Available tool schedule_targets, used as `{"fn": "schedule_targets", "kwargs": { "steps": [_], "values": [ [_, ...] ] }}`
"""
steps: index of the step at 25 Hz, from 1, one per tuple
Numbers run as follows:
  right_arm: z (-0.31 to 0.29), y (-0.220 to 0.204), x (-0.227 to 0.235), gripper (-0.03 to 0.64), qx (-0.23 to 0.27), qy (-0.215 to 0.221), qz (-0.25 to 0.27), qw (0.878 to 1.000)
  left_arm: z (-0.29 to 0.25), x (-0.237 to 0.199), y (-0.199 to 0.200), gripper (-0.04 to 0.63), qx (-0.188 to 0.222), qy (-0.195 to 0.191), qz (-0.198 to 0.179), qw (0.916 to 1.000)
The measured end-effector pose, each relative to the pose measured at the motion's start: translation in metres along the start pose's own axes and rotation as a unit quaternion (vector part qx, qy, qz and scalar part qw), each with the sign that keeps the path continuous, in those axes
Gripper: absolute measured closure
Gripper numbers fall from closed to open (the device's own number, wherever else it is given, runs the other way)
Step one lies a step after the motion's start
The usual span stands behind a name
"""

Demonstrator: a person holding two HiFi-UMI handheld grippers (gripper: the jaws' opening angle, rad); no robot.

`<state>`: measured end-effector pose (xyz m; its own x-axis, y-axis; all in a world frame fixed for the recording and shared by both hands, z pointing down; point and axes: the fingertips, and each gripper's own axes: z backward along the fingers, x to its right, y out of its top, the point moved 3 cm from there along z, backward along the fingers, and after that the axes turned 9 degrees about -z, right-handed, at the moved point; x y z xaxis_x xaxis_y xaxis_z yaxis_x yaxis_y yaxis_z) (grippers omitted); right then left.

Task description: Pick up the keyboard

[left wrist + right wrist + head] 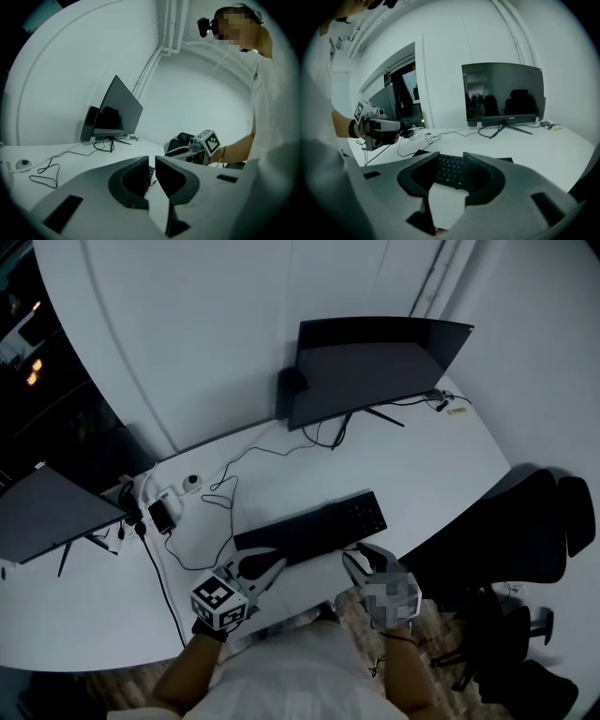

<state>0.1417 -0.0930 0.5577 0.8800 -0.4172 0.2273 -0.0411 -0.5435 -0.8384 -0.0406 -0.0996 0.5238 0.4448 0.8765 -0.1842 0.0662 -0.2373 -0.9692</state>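
Observation:
The black keyboard (pixel 314 529) lies flat on the white desk (pixel 427 460), slanting up to the right. My left gripper (pixel 270 568) hovers just before its near left end, jaws together and nothing between them. My right gripper (pixel 361 557) is at the near right end, jaws apart and empty. In the right gripper view the keyboard (pixel 449 171) shows through the gap of the right gripper (pixel 451 159), lying just beyond the tips. In the left gripper view the left gripper (pixel 151 161) points across the desk toward the other gripper (pixel 185 151).
A dark monitor (pixel 375 367) stands at the back of the desk, and a second one (pixel 52 512) at the far left. Loose cables (pixel 220 493), plugs (pixel 155 512) and a small white puck (pixel 192 482) lie left of the keyboard. A black office chair (pixel 539 521) stands to the right.

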Motion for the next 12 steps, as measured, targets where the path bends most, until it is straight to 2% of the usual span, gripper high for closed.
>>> {"fn": "schedule_targets", "kwargs": {
  "steps": [4, 12],
  "values": [
    [-0.03, -0.012, 0.022, 0.426, -0.049, -0.01, -0.016, 0.999, -0.013, -0.006, -0.01, 0.558, -0.018, 0.014, 0.008, 0.9997],
    [-0.087, -0.023, 0.075, 0.407, -0.149, -0.036, -0.028, 0.988, -0.042, -0.016, -0.025, 0.558, -0.045, 0.03, 0.023, 0.9983]
  ]
}}
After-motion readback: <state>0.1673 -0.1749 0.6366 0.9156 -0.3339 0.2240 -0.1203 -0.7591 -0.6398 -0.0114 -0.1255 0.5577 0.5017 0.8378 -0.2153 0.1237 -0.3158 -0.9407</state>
